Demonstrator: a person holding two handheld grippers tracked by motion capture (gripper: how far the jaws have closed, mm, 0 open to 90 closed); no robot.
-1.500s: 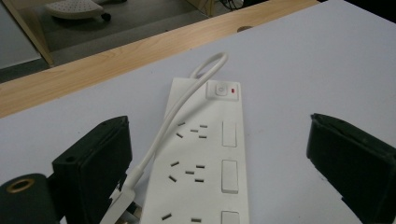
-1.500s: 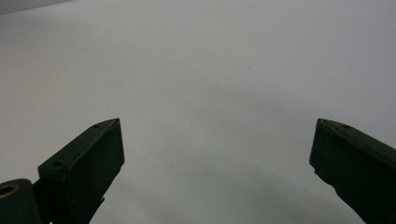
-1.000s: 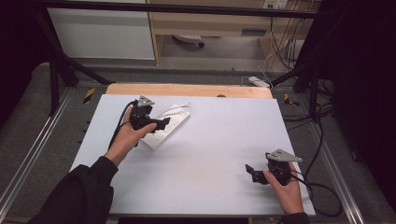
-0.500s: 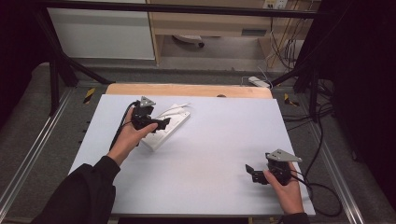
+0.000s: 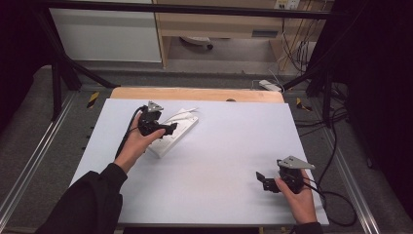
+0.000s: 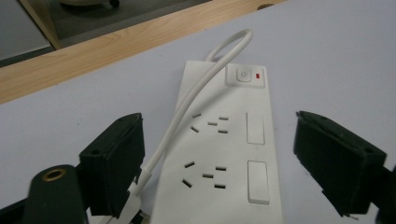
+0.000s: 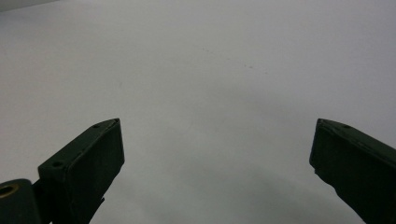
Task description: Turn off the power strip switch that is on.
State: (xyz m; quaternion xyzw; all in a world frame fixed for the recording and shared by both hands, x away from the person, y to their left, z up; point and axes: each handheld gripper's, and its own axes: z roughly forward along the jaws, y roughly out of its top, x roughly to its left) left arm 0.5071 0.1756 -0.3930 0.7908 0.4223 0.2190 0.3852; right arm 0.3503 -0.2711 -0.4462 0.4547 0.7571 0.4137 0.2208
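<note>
The left tongs hang over the white power strip on the tabletop, jaws spread but just closing in around it and its cord, not yet pinching. Next they likely must squeeze. The right tongs rest spread wide.

Lab or recording rig: white table inside black metal frame, black curtains at sides, loose cables on grey carpet floor, wooden cabinet beyond table's far edge.

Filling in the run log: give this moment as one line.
left gripper: open, jaws closing astride power strip | right gripper: open, idle over table
</note>
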